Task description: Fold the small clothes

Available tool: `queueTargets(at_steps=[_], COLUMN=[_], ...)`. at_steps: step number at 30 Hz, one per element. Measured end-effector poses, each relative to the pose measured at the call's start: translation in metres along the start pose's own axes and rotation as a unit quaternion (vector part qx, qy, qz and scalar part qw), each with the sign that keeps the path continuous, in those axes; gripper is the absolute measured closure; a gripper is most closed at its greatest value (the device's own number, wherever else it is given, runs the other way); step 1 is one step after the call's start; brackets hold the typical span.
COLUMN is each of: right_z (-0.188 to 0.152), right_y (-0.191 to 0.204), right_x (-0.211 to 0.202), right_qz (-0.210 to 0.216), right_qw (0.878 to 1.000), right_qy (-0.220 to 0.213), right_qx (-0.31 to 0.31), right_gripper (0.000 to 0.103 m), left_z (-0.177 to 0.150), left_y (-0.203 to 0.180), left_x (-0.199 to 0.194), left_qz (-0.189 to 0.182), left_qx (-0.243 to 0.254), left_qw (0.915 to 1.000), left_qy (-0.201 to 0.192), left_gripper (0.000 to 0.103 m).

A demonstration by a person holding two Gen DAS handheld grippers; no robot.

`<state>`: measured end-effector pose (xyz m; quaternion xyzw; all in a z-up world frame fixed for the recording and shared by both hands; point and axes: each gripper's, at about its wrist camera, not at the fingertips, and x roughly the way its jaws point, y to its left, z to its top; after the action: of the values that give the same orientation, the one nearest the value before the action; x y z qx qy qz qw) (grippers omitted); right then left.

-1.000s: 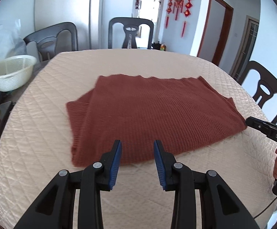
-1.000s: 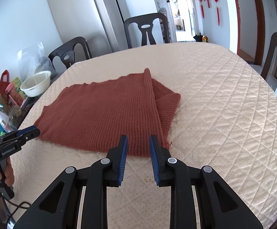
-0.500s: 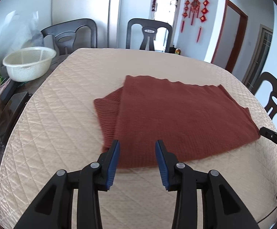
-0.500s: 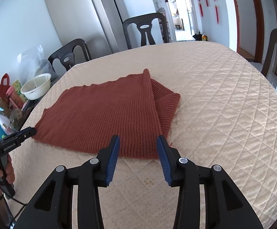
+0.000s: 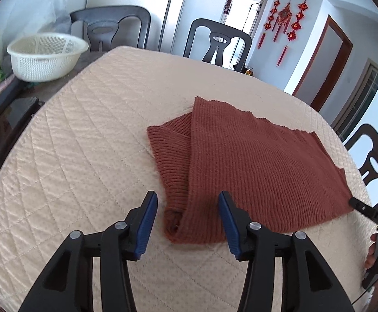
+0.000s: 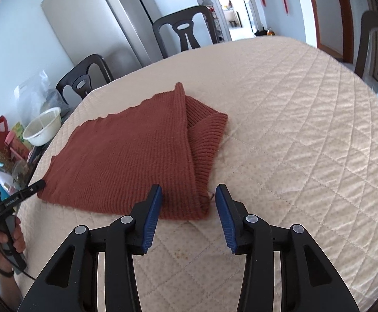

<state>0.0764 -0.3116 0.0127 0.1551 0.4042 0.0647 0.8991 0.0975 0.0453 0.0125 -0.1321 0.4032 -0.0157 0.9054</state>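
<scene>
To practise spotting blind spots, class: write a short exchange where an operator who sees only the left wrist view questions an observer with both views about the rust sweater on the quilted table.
Operator: I see only the right gripper's tip. Is it open?
Observer: Yes. The right gripper has just been opening its jaws; the sweater's near corner lies between them, unpressed.
Operator: Is that side folded in too?
Observer: Yes. A ribbed sleeve shows from under the body there.
</scene>
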Motion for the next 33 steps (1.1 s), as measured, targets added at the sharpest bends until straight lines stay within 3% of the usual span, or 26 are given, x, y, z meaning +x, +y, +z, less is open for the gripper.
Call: queueTargets(at_steps=[17,20,24,30,33], right_z=[0.026,0.022,0.015,0.024,0.027], right_y=[-0.011,-0.01,-0.009,-0.008,-0.008], right_x=[0.023,0.021,0.017,0.026,0.03], right_qz=[0.041,0.052,0.07,0.076,0.08], right_qw=[0.999,0.998,0.997,0.997,0.996], right_qy=[0.006,0.006,0.009,0.013,0.013], right_qx=[0.019,0.022,0.025,0.029,0.039], right_gripper=[0.059,0.058,0.058,0.058,0.06], left_z=[0.024,0.017,0.009,0.02,0.02], left_y=[0.011,0.012,0.015,0.004,0.001], left_x=[0.029,0.027,0.022,0.032,0.033], left_qz=[-0.072,-0.114,-0.14,-0.12,-0.1], left_qx=[-0.058,-0.078,-0.088,-0.068,-0.059], left_qw=[0.9958,0.9904,0.9861,0.9904,0.9932], left_qy=[0.006,0.008,0.01,0.011,0.012], left_gripper=[0.04,0.04,0.04,0.042,0.056])
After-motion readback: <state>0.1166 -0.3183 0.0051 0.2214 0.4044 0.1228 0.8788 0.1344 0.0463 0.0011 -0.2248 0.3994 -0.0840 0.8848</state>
